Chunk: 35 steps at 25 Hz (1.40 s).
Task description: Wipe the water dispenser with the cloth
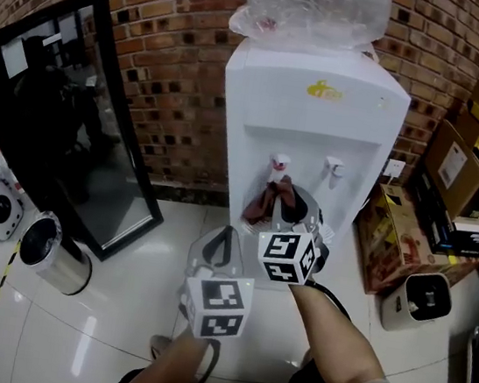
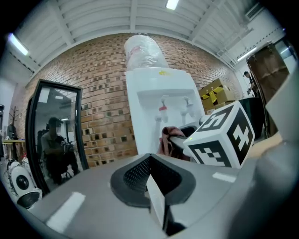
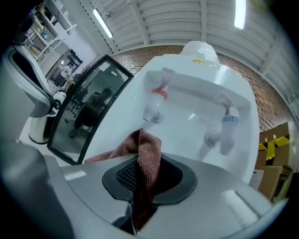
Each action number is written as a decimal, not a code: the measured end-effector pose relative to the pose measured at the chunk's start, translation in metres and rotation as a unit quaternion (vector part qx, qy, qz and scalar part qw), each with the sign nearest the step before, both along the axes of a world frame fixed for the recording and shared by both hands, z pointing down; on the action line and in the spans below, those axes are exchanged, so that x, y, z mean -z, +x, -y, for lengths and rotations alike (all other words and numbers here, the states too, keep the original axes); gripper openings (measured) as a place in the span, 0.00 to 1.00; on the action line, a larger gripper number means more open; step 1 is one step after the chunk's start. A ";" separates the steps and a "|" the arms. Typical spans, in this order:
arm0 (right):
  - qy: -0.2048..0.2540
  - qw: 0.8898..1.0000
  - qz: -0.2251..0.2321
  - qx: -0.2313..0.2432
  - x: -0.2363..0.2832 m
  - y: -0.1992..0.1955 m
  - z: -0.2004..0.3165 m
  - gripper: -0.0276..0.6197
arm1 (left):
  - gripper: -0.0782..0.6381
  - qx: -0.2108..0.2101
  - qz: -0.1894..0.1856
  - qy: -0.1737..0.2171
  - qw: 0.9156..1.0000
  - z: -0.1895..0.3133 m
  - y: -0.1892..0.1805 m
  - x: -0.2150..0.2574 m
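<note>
Against the brick wall (image 1: 169, 61): one white water dispenser (image 1: 312, 117), with a plastic-wrapped bottle (image 1: 314, 6) on top and a red tap (image 1: 279, 163) and a blue tap (image 3: 228, 120) in its recess. To its left is a black-framed glass panel (image 1: 70, 136), leaning on the wall. To its right are stacked cardboard boxes (image 1: 473, 166).

In front of the recess, below the red tap: right gripper (image 3: 142, 179), jaws clamped on a brownish-red cloth (image 3: 148, 149) that sticks up between them and droops to one side. Whether the cloth touches the dispenser cannot be told.

Just beside it, farther back from the dispenser: left gripper (image 2: 150, 175), jaws closed together, nothing between them.
</note>
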State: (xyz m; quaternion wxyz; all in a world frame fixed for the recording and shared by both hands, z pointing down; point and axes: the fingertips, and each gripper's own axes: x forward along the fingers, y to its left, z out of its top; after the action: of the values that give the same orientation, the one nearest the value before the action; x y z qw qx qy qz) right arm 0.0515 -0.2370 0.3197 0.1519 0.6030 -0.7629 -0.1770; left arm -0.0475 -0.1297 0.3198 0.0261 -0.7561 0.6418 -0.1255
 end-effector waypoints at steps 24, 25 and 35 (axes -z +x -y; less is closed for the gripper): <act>-0.022 0.990 -0.014 -0.138 0.009 0.174 -0.043 0.16 | 0.11 -0.137 -0.031 -0.020 0.990 0.002 0.152 -0.022; -0.012 0.992 -0.012 -0.123 0.015 0.163 -0.048 0.16 | 0.11 -0.131 -0.027 -0.020 0.991 0.002 0.142 -0.023; -0.013 0.998 -0.012 0.062 -0.003 -0.029 -0.063 0.16 | 0.11 0.009 0.000 -0.005 1.000 0.005 -0.022 -0.030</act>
State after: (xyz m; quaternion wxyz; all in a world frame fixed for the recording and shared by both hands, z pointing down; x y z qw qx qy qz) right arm 0.0222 -0.1745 0.3227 0.1575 0.5503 -0.7992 -0.1835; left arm -0.0699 -0.1348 0.3500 0.0216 -0.7506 0.6477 -0.1289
